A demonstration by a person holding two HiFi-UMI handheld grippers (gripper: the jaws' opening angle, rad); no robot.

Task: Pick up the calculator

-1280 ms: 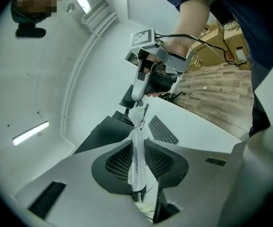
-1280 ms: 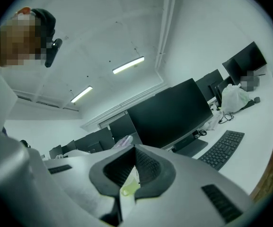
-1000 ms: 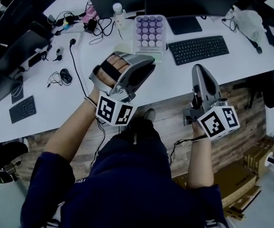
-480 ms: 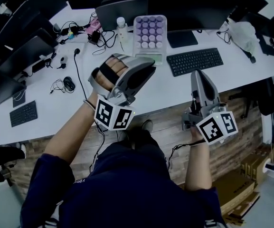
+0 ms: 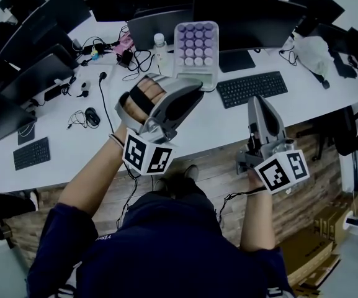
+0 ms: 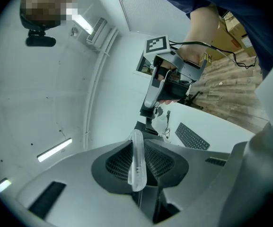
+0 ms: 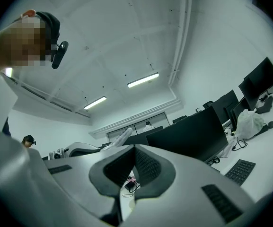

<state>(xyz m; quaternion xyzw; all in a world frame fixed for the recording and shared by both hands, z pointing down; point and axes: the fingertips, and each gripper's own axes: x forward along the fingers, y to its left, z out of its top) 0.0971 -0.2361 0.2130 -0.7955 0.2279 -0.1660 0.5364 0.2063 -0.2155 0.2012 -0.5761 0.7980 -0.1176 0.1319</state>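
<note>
**Calculator in left gripper, off the desk**

Left gripper [image 5: 192, 85]: jaws clamped on the lower edge of the calculator [image 5: 196, 45], pads pressed on both faces. In the left gripper view it shows edge-on as a thin pale slab pinched between the ribbed pads. From the head view the purple keys face the camera, and the body sticks out beyond the jaw tips. It is clear of the white desk [image 5: 222, 113] and overlaps the monitors [image 5: 253, 17] in the picture.

Right gripper [image 5: 257, 102]: jaws drawn in to a thin slit, nothing between them. It is held off to the right, over the desk edge and the wooden floor [image 5: 210, 172], well apart from the calculator.

On the desk:
- black keyboard [image 5: 252, 88], right of the calculator in the picture
- clear bottle [image 5: 160, 46], just left of the calculator
- mouse [image 5: 92, 115] with tangled cable, far left
- second keyboard [image 5: 30, 153], near the left edge
</note>
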